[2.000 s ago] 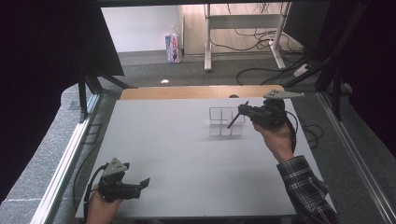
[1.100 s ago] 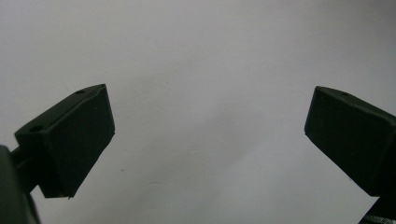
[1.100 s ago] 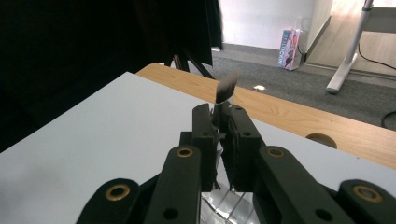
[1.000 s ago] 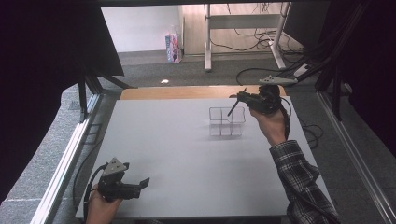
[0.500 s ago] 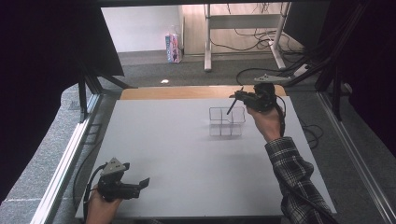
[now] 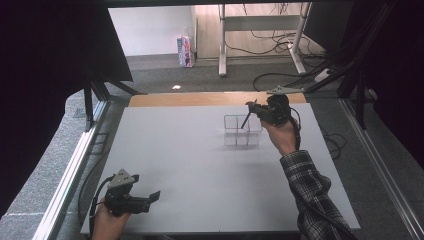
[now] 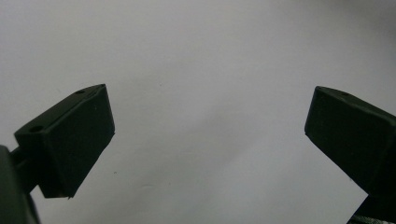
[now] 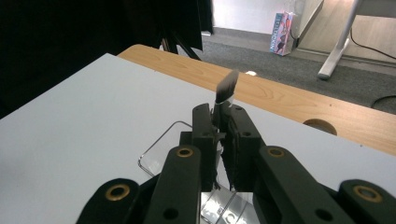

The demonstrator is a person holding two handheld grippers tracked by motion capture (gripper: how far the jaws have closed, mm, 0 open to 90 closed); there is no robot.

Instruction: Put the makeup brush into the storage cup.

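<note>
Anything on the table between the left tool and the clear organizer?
Nothing: in the high view the grey table is bare from the left tool up to the clear organizer. The left gripper view shows plain tabletop too.

text: none legible | carton point(image 6: 185, 50) on floor: print too small to read

A: State the jaw position of the left hand-held gripper point(image 7: 208, 140).
B: Both black jaws stand wide apart, with nothing between them.
A: Background?
B: Plain pale grey counter point(image 7: 205, 56), close beneath the jaws.
</note>
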